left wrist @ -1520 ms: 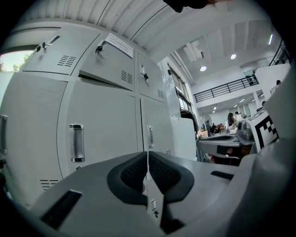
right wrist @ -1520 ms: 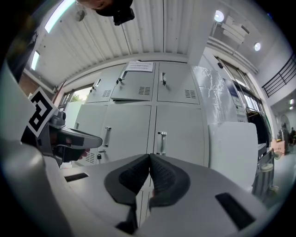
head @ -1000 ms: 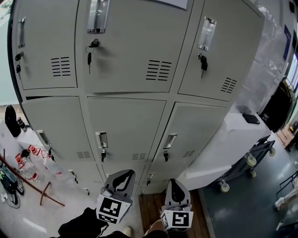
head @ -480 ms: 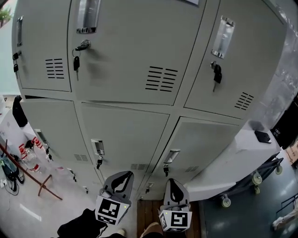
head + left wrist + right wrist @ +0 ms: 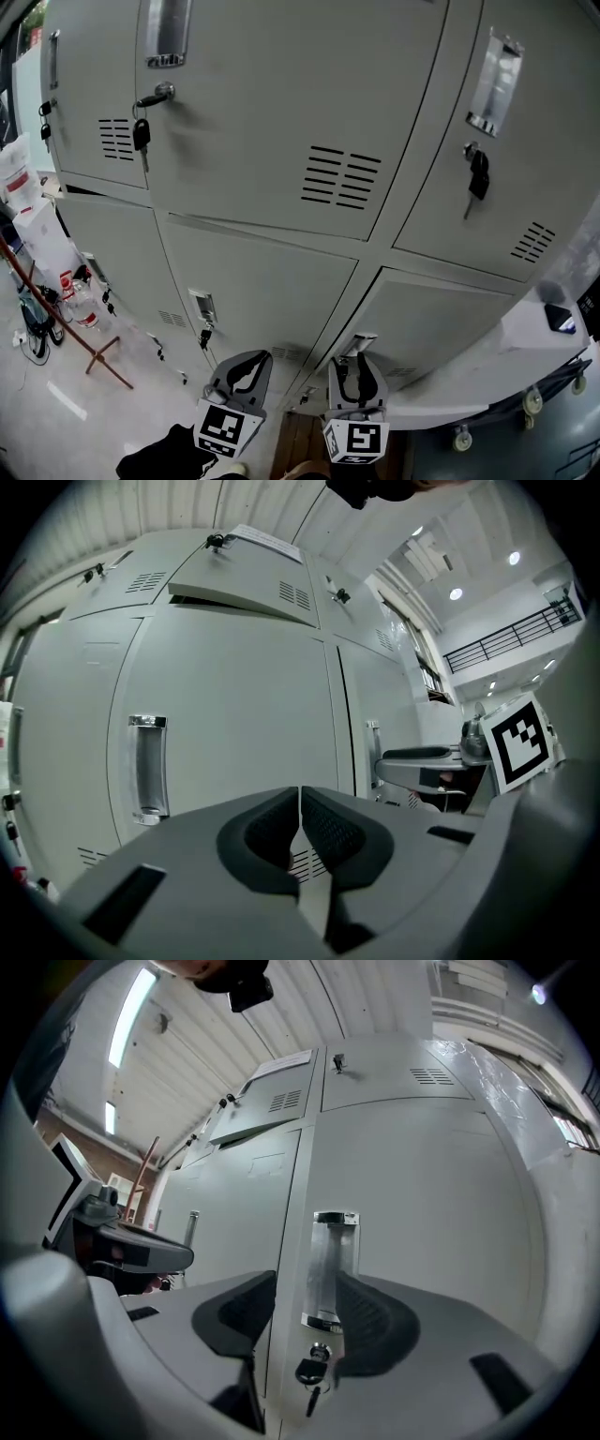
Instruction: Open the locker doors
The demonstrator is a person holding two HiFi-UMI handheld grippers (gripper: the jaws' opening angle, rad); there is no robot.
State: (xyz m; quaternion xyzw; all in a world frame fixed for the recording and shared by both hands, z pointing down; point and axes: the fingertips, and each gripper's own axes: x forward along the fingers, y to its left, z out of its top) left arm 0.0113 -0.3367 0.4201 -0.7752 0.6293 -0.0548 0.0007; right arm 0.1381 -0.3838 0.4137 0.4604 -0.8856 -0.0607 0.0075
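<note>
A bank of pale grey metal lockers [image 5: 272, 94] fills the head view, its visible doors shut, with both tools held low in front of the bottom rows. The right gripper [image 5: 307, 1302] points level at the lower right locker door [image 5: 431, 1194]. Its 2 jaws have just been opening and now stand wide apart. The door's chrome recessed handle [image 5: 330, 1269] shows in the gap between them, close to the right-hand pad, but the pads grip nothing. A small black-headed key [image 5: 310, 1373] hangs in the lock just below that handle. In the head view this gripper's tips sit right at the handle.

The left gripper [image 5: 299, 806] is beside it, in front of the neighbouring middle door [image 5: 234, 714]. Its jaws are closed, pad against pad, with nothing between them, and it is clear of the door. A white cart on castors [image 5: 525, 370] stands against the lockers' right end.
</note>
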